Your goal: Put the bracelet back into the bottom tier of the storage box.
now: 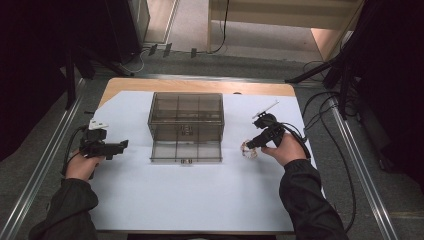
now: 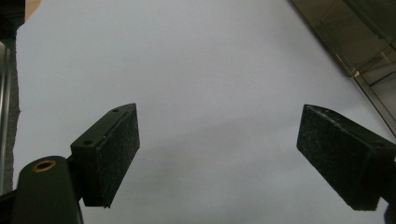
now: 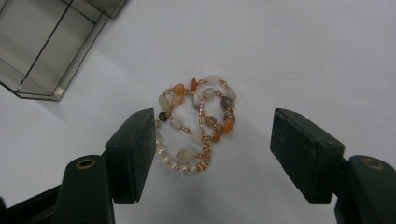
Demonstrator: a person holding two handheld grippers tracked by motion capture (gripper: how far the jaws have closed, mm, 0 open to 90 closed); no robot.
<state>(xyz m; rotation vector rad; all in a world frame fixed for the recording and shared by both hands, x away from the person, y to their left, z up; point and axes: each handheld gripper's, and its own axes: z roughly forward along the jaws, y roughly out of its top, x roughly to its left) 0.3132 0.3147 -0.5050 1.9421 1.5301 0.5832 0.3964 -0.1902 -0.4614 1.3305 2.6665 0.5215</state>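
A clear smoky plastic drawer box (image 1: 185, 117) stands at the middle of the white sheet, its bottom drawer (image 1: 186, 151) pulled out toward me. A beaded bracelet (image 3: 198, 119) of orange, cream and pearl stones on gold wire lies bunched on the sheet (image 1: 248, 149) right of the drawer. My right gripper (image 3: 212, 151) hovers open just above it, jaws on either side, not touching. My left gripper (image 1: 120, 145) is open left of the box, and in its own view (image 2: 219, 158) there is only bare white sheet between the jaws.
The box's corner (image 2: 369, 60) shows at the upper right of the left gripper view, and its drawer corner (image 3: 51, 46) at the upper left of the right gripper view. Cables (image 1: 330, 125) trail off the table's right side. Metal rails (image 1: 45, 155) flank the table.
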